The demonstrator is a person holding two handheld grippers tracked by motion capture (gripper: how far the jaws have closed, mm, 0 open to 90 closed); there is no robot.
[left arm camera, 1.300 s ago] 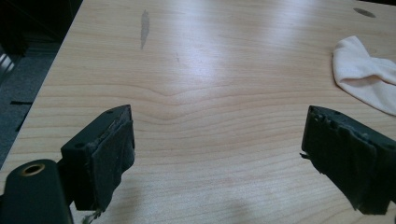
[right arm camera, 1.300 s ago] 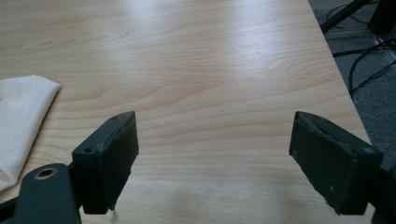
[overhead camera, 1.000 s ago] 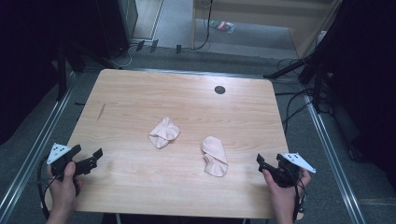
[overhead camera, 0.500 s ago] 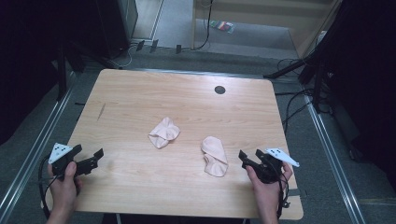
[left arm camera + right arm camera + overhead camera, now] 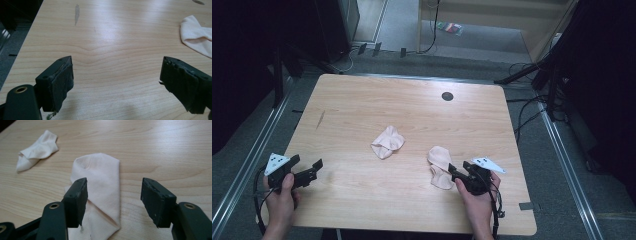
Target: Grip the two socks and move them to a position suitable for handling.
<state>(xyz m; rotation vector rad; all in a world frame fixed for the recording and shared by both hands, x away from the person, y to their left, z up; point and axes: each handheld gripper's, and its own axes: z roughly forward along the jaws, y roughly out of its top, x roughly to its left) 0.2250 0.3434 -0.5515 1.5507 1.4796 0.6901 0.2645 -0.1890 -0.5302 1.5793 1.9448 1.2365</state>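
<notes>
The near sock (image 5: 439, 167) lies flat on the right half of the table (image 5: 362, 100), folded over on itself, with its rounded end pointing away from the person. It is thin, soft cloth, so I judge it very light, limp and apt to bunch or unfold when lifted; it will not slip much on the wood, but a pinch that takes only the top layer would let the fold fall open. The best place to take hold looks like the near folded edge, where the layers overlap, with the fingers nipping through all of them at once.

The right gripper (image 5: 113, 202) hangs just over that near end. Its fingers (image 5: 77, 200) are apart with the cloth under and between them, not yet pressing on it; they have just been closing. The left gripper (image 5: 312, 171) rests at the near left edge of the table, its fingers (image 5: 58, 85) spread wide over bare wood and grasping nothing. The second sock (image 5: 387, 142) lies crumpled near the middle of the table, well apart from both grippers.

Compared with a second ago, the right hand has come in from the near right corner to the near sock, while the left hand and both socks keep their places.
</notes>
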